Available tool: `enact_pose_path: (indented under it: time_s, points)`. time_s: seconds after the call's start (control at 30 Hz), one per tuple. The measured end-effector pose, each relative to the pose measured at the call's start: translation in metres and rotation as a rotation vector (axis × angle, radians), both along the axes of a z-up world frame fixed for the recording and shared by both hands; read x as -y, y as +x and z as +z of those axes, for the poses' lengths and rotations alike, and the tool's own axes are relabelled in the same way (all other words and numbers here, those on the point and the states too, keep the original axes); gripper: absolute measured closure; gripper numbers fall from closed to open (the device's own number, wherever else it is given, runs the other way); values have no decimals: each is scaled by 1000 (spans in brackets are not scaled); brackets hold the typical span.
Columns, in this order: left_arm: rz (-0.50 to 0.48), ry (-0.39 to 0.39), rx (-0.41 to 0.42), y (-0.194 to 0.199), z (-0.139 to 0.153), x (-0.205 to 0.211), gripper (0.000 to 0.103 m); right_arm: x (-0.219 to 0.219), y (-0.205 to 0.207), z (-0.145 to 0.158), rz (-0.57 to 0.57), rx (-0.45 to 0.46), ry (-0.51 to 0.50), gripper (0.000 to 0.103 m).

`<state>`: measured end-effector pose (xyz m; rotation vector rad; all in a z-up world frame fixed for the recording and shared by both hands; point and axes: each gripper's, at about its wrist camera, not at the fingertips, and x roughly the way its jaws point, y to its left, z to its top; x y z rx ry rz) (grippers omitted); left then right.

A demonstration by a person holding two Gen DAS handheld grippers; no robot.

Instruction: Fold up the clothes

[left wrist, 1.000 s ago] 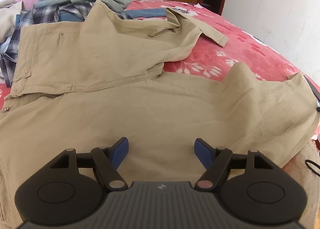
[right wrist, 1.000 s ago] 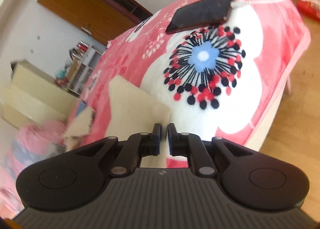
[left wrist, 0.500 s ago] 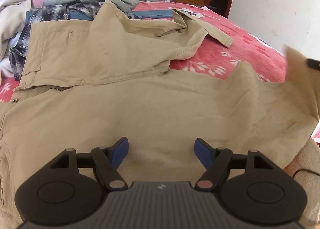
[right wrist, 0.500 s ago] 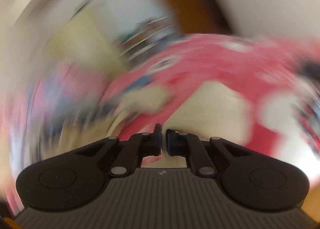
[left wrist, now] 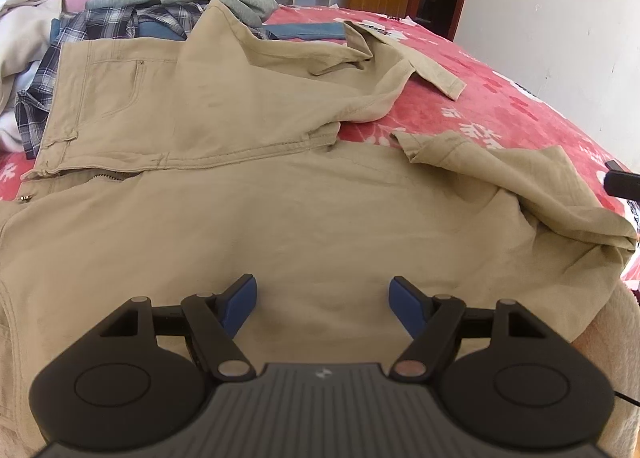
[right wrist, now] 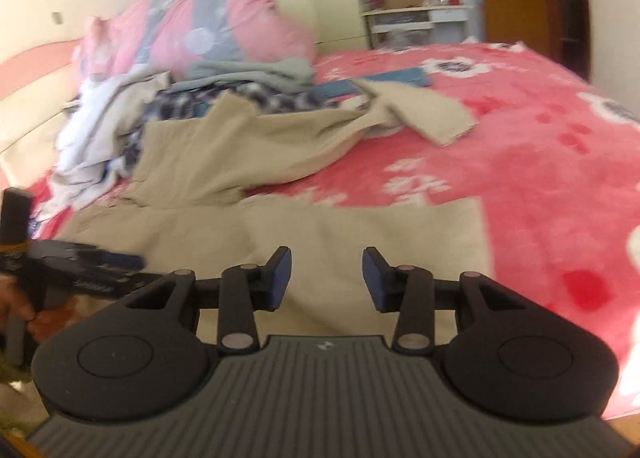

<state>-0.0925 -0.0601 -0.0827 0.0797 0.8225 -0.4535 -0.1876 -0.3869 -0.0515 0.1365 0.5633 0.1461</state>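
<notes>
The khaki trousers lay spread across the red floral bed, filling the middle and lower half of the left wrist view; one leg ran off to the upper right, and the other leg's end was folded back in a loose heap at the right edge. The left gripper hung over the cloth at bottom centre, jaws wide apart, nothing between the blue pads. In the right wrist view the right gripper was opening at bottom centre, the gap between its pads empty, with flat khaki cloth below it. A hand held the other tool at lower left. A heap of other clothes – plaid, grey, white – sat at the upper left, by the pink pillows
</notes>
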Motion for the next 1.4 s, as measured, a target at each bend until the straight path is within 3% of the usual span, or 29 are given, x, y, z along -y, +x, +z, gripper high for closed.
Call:
enact_pose_path:
  time_s: [0.2,0.37,0.47,0.67,0.77,0.9,1.0,1.1,1.2,1.23,1.37,1.4]
  points:
    - [-5,-8,2,-1,0,-1,28,-41,30,-13,153,-7,-152,63]
    - [-12,-22,-1,2,-1,-3,28,-19,75,-28,87,-130,13,63]
    - [-13,-31,-4,4,-2,-4,28,-27,72,-37,139,-191,12,64]
    - [-27,-26,1,7,-3,-2,25,-57,36,-25,353,-147,-55,64]
    - [-36,-23,7,8,-3,-1,25,-54,33,-16,422,-118,-17,64]
    - [-39,-34,5,8,-4,-2,25,-34,57,-10,295,-103,27,63]
    - [-44,-36,7,8,-4,-3,25,-13,88,-24,177,-157,87,63]
    - [-44,-42,6,10,-4,-3,25,-12,109,-47,151,-235,95,64]
    - [-45,-49,5,12,-4,-4,25,-28,105,-52,174,-226,23,68]
    - [-47,-50,5,12,-5,-4,24,-34,103,-51,190,-220,-6,76]
    - [-54,-41,14,13,-6,-1,23,-49,97,-51,229,-201,-111,79]
    - [-55,-35,17,12,-6,0,23,-52,96,-51,241,-198,-127,86]
